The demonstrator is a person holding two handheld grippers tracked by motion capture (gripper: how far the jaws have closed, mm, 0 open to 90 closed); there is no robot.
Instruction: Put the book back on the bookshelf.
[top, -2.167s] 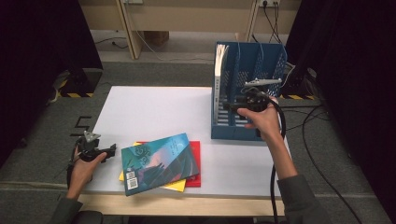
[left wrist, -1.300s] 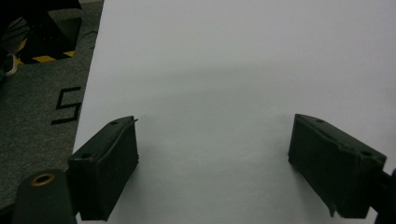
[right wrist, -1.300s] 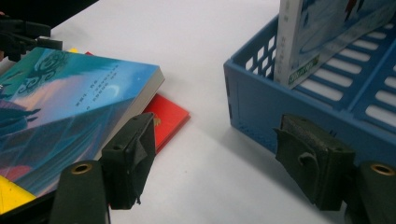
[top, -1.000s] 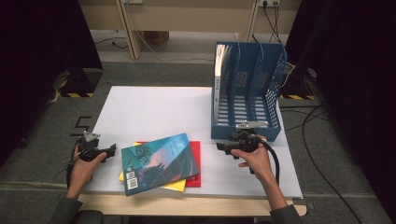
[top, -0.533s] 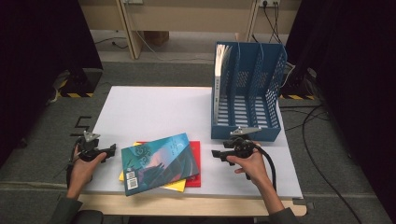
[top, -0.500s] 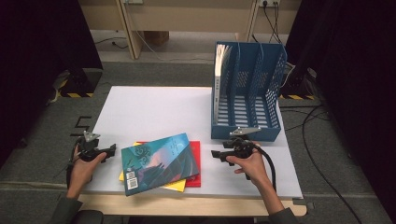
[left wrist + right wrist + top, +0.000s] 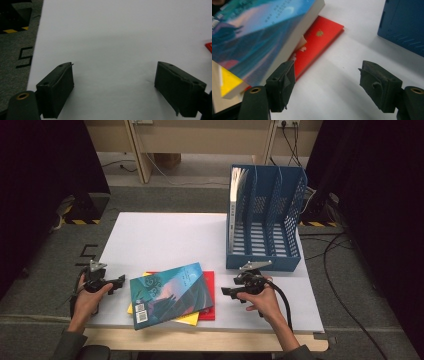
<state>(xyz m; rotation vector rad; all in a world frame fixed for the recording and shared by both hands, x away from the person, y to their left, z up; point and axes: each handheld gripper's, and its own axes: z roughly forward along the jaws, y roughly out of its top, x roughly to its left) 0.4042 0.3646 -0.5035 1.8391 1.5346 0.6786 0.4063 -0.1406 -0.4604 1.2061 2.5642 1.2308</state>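
Your right tool is hovering low over the counter near its front edge, its jaws released and standing wide apart with nothing between them; in the right gripper view you are pointing it at the stack of books, and its left-hand jaw is sitting just beside the edge of the red book, though whether it is touching cannot be told from the pictures; the other jaw is hanging over bare counter, apart from everything.

The teal book is lying on top of the stack, tilted askew, at the middle of the counter's front edge; it is resting over the red book and a yellow book, whose corners are poking out from under it; in the right gripper view the teal book is overhanging the red one, its pale page edge facing your tool.

Your left tool is sitting near the counter's front left corner, just beside the stack without touching it; in the left gripper view its jaws are spread wide and empty, with plain white counter between them.

The blue file rack is standing upright at the counter's right edge, behind your right hand; a thin white book is standing in its leftmost slot.
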